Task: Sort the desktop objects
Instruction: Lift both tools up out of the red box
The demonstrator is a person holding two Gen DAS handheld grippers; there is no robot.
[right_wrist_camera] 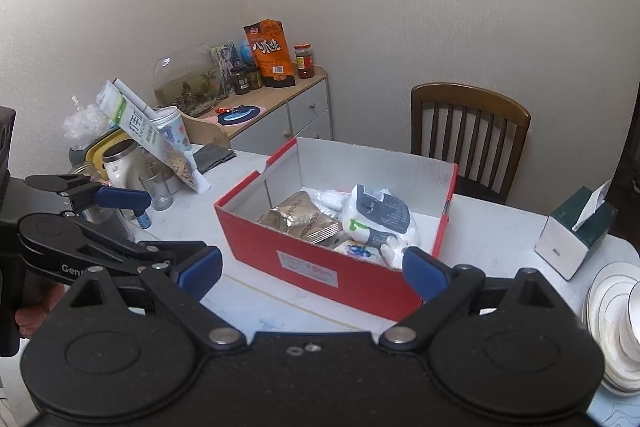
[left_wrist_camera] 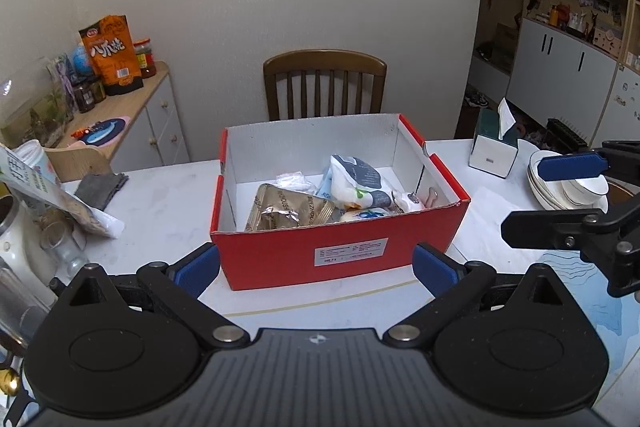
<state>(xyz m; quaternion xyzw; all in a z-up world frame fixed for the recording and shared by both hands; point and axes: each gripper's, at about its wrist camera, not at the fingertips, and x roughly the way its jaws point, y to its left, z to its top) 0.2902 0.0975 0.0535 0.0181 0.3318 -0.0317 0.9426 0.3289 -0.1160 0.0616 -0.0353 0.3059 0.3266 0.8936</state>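
Note:
A red cardboard box (left_wrist_camera: 340, 255) with white inner walls stands open on the white table (left_wrist_camera: 160, 211). Inside lie gold foil packets (left_wrist_camera: 288, 213), a white and grey bag (left_wrist_camera: 356, 183) and smaller white packs. My left gripper (left_wrist_camera: 316, 269) hangs just short of the box's front wall, open, with nothing between its blue pads. The right gripper (left_wrist_camera: 560, 199) shows at the right edge, also open and empty. In the right wrist view the box (right_wrist_camera: 320, 267) sits ahead of my right gripper (right_wrist_camera: 313, 273), and the left gripper (right_wrist_camera: 160, 223) is at the far left.
A tissue box (left_wrist_camera: 494, 155) and stacked white plates with a bowl (left_wrist_camera: 568, 187) stand right of the box. To its left are a leaning snack bag (left_wrist_camera: 52, 195), a glass (right_wrist_camera: 156, 187) and a grey cloth (left_wrist_camera: 100, 187). A wooden chair (left_wrist_camera: 324, 87) stands behind the table.

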